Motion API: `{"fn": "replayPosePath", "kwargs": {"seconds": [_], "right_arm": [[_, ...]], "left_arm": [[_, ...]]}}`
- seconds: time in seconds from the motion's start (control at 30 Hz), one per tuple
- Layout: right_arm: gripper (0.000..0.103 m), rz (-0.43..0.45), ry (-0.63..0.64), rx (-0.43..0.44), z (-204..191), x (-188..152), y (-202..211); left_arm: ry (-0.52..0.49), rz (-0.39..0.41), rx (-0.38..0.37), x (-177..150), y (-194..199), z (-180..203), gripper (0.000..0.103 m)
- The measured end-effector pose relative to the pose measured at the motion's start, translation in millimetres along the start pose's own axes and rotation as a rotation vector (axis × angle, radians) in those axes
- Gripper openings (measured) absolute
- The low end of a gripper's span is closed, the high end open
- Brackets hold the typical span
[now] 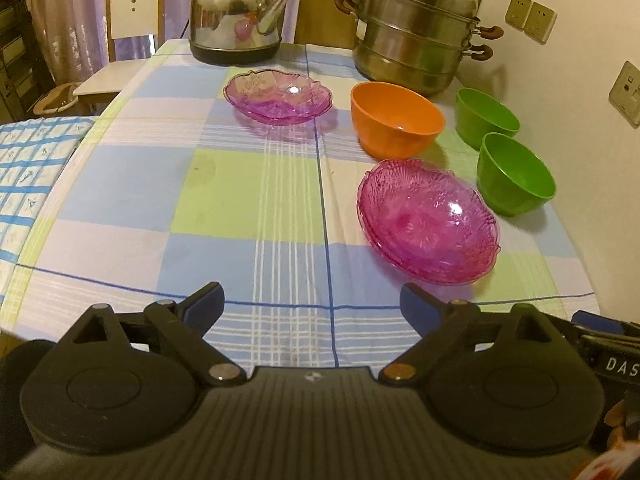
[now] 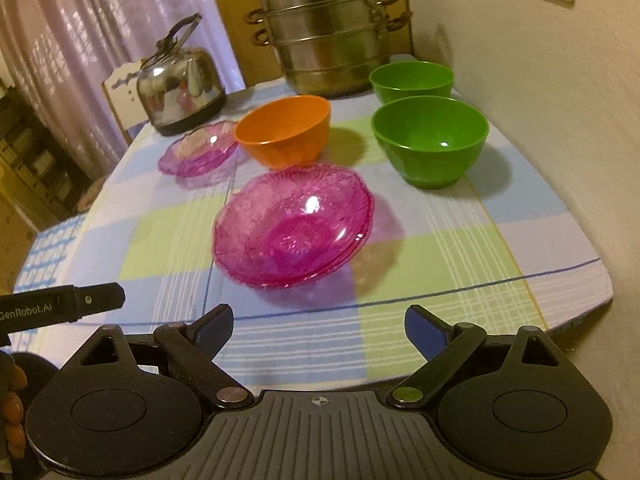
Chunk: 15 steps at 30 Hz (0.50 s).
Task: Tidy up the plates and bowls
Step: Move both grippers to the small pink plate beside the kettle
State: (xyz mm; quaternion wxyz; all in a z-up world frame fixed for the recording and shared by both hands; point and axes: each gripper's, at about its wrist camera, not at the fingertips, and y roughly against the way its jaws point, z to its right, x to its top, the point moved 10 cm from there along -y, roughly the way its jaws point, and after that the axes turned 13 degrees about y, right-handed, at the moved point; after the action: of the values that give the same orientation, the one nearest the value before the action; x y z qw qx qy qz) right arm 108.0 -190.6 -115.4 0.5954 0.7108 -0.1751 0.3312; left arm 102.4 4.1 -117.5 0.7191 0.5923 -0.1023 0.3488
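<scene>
The stacked pink glass plates (image 2: pixel 294 226), rigid, slick and breakable, rest on the checked tablecloth (image 1: pixel 240 208) just ahead of the empty, wide-spread right gripper (image 2: pixel 319 330) and ahead-right of the equally wide left gripper (image 1: pixel 312 304), best gripped at the scalloped rim.

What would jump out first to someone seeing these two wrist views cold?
Probably the stack of pink glass dishes nearest both open grippers, glossy against the checked tablecloth. Behind it stand an orange bowl and two green bowls by the wall, with a lone pink glass dish further left. At the back, a steel steamer pot and kettle catch the light.
</scene>
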Motion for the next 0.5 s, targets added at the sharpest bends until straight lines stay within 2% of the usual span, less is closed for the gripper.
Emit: {"fn": "replayPosePath", "kwargs": {"seconds": [0.5], "right_arm": [[0.092, -0.019, -0.011, 0.007, -7.2, 0.4, -0.5]], "left_arm": [[0.034, -0.003, 0.002, 0.6, 7.1, -9.0, 0.094]]}}
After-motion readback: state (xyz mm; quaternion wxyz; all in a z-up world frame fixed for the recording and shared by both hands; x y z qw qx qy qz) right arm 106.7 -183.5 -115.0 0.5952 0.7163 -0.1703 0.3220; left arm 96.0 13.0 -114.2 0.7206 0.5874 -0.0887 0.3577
